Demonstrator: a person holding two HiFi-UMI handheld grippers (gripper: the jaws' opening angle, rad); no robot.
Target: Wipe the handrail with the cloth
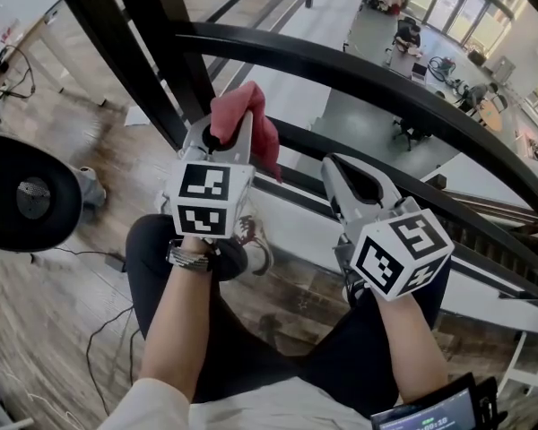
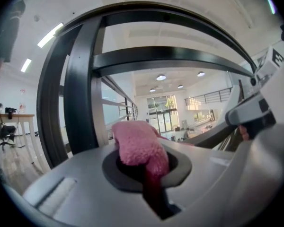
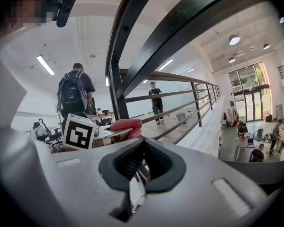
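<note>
In the head view we stand on a wooden plank floor (image 1: 36,321) at a balcony's edge, with the black handrail (image 1: 368,77) curving across in front of us. Beyond it, a lower level with grey flooring and seated people (image 1: 408,36) lies far below. The left gripper (image 1: 229,134) is clamped on the pink cloth (image 1: 251,115), which bunches above its tips, close to the railing bars. We cannot tell whether it touches them. The right gripper (image 1: 354,179) is beside it, lower and to the right.

In the left gripper view, the cloth (image 2: 137,143) is pinched between the jaws and bulges out over them. The dark rail (image 2: 170,56) and its upright post (image 2: 80,103) arc beyond, with ceiling lights and glass doors (image 2: 161,112) in the distance.

In the right gripper view, the jaws are closed together with nothing in them. The handrail (image 3: 189,27) runs diagonally overhead. The cloth (image 3: 125,125) shows at the left, and two people (image 3: 75,94) stand on the walkway.
</note>
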